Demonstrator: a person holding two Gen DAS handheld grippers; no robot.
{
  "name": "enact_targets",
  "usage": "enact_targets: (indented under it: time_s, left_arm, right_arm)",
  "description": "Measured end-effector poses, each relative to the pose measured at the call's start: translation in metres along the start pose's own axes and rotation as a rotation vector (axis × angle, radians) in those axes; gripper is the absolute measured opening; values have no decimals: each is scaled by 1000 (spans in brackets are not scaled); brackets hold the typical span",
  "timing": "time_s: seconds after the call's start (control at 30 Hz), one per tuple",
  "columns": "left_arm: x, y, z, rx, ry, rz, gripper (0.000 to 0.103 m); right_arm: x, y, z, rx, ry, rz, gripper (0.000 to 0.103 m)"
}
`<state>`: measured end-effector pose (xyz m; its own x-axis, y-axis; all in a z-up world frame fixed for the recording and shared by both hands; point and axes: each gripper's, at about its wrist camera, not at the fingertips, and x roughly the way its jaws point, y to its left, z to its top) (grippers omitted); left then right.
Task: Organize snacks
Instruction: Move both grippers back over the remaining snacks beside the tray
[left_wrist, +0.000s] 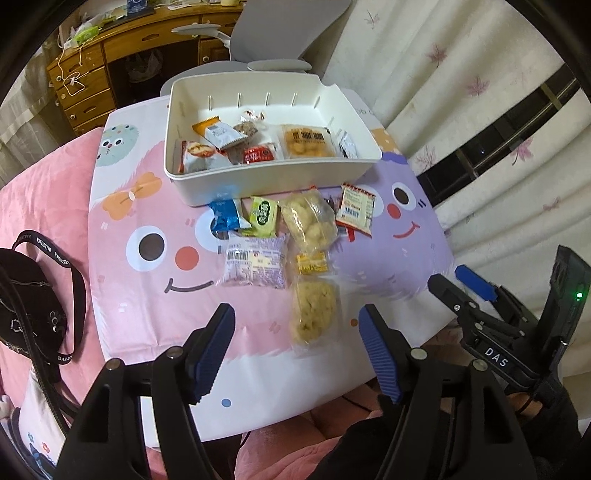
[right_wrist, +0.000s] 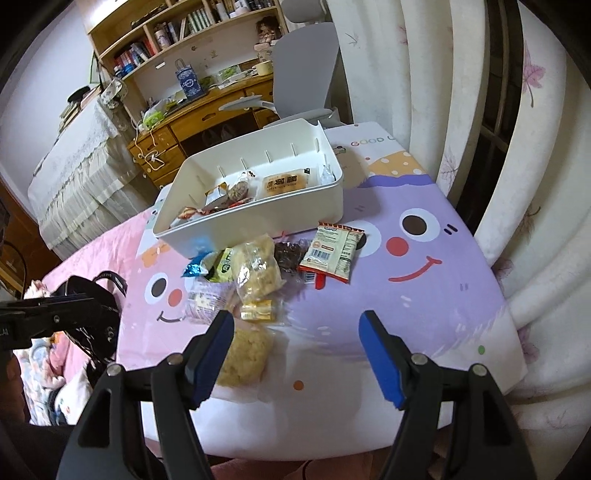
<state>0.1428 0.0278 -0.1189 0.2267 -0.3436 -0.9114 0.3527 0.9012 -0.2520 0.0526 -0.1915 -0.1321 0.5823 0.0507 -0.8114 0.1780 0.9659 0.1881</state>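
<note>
A white bin (left_wrist: 273, 184) (right_wrist: 258, 225) sits at the back of the cartoon-print table and holds several wrapped snacks. In front of it lie loose packets: a blue one (left_wrist: 226, 214), a green one (left_wrist: 263, 216), a clear bag of yellow puffs (left_wrist: 308, 219) (right_wrist: 255, 271), a red-and-white packet (left_wrist: 355, 209) (right_wrist: 332, 251), a purple-white packet (left_wrist: 256, 266), a small gold packet (left_wrist: 312, 262) (right_wrist: 258, 310) and a yellow rice cake (left_wrist: 314, 314) (right_wrist: 245, 354). My left gripper (left_wrist: 297, 352) stands open above the near table edge, empty. My right gripper (right_wrist: 297, 354) is open too, the rice cake just left of it.
A black strap bag (left_wrist: 33, 302) lies on pink bedding left of the table. A grey chair (left_wrist: 273, 33) and a wooden desk (left_wrist: 110, 48) stand behind the bin. Curtains (right_wrist: 424, 74) hang along the right. The right gripper's body (left_wrist: 509, 332) shows at the left view's lower right.
</note>
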Motion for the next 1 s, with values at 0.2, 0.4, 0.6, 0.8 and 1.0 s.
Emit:
enact_targets:
  time_s: [0.2, 0.4, 0.6, 0.8, 1.0]
  left_arm:
    - [14, -7, 0, -3, 21, 26, 71]
    - [30, -19, 4, -37, 40, 76, 71]
    - [46, -35, 8, -90, 25, 97, 72]
    - [68, -46, 5, -177, 48, 118, 73]
    - [93, -54, 1, -237, 94, 156, 75]
  right_arm:
    - [0, -5, 2, -84, -13, -14, 71]
    - [7, -15, 14, -195, -7, 8, 71]
    - [15, -34, 35, -295, -1, 57, 71]
    - [30, -50, 50, -405, 30, 110, 71]
    - [51, -63, 59, -486, 75, 178, 73]
